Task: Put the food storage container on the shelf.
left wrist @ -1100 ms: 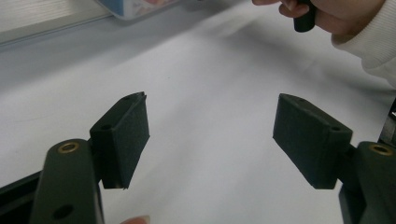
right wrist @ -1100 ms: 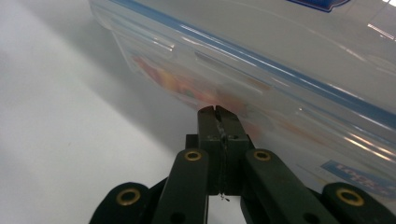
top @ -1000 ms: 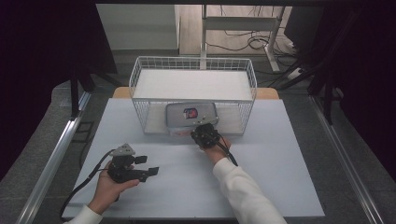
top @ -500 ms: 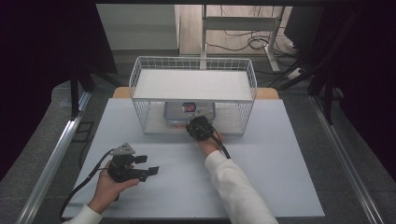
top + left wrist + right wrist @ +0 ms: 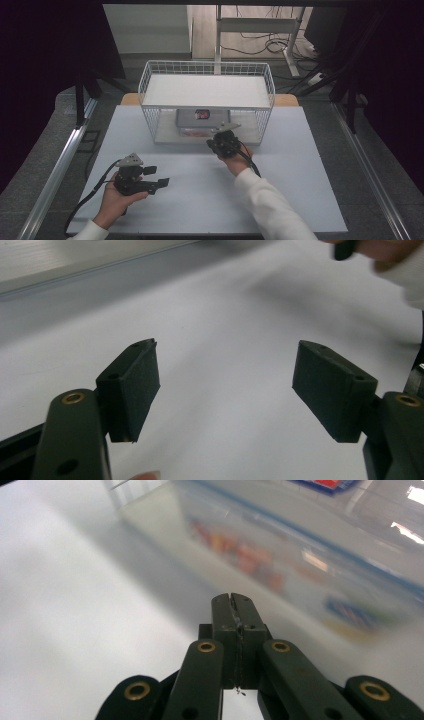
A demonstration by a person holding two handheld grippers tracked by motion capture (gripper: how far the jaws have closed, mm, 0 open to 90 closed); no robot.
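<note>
Right hand-held gripper (image 5: 233, 600) pressed together at clear box (image 5: 200, 122) under wire shelf (image 5: 207, 90), left hand-held gripper (image 5: 225, 385) spread above table (image 5: 300, 150)

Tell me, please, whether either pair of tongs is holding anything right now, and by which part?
Nothing is held. The right tongs are shut on nothing, near the clear box; the left tongs stand open above the table.

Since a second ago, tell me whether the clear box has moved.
Yes. The clear box has slid away from the person, deeper under the wire basket, with the shut right gripper just behind it at the basket's front edge.
</note>
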